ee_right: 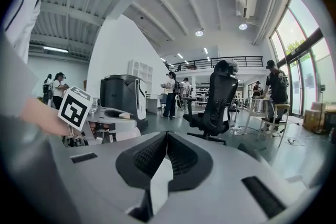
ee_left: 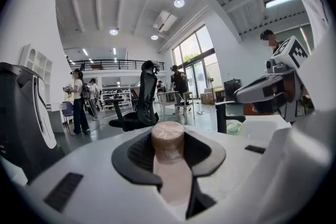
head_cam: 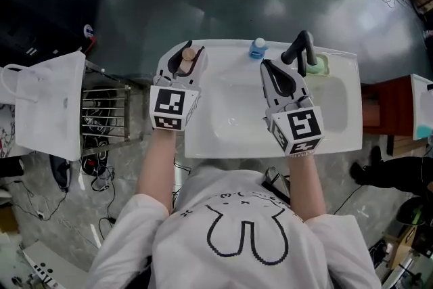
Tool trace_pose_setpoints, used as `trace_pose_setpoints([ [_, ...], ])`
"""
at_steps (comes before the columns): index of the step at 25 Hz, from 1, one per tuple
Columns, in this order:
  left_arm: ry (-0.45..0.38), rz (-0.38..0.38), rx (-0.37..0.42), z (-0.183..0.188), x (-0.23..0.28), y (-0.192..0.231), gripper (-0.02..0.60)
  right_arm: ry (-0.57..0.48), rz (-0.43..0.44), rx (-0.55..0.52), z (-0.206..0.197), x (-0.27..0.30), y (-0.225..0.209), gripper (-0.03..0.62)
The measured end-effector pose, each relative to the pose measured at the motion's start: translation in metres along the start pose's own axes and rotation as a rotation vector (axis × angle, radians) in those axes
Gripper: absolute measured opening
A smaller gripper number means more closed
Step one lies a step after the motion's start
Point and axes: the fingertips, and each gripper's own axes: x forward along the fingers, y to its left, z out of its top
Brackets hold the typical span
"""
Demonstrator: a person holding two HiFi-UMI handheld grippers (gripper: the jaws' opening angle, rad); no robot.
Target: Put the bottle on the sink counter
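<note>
Head view: my left gripper (head_cam: 187, 56) is part-closed, clamped on the tan-capped bottle (ee_left: 169, 157) over the sink counter's (head_cam: 338, 140) back-left corner; right gripper (head_cam: 272, 72) has its jaws pressed together, holding nothing, above the basin; black faucet (head_cam: 302, 45), small blue bottle (head_cam: 258, 47) and green dish (head_cam: 318, 67) line the back rim; white bag (head_cam: 51, 101) at left, contents unseen.

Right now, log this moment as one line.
left tongs: shut on pink bottle | right tongs: shut, empty | pink bottle: over left rear corner of sink counter, not released
</note>
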Motion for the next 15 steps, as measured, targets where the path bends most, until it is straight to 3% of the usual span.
trace_pose_setpoints([
  [15,0.092,-0.087,-0.035,-0.056,0.050,0.000,0.124,0.067,-0.054,0.023,-0.031,0.015,-0.006,0.028],
])
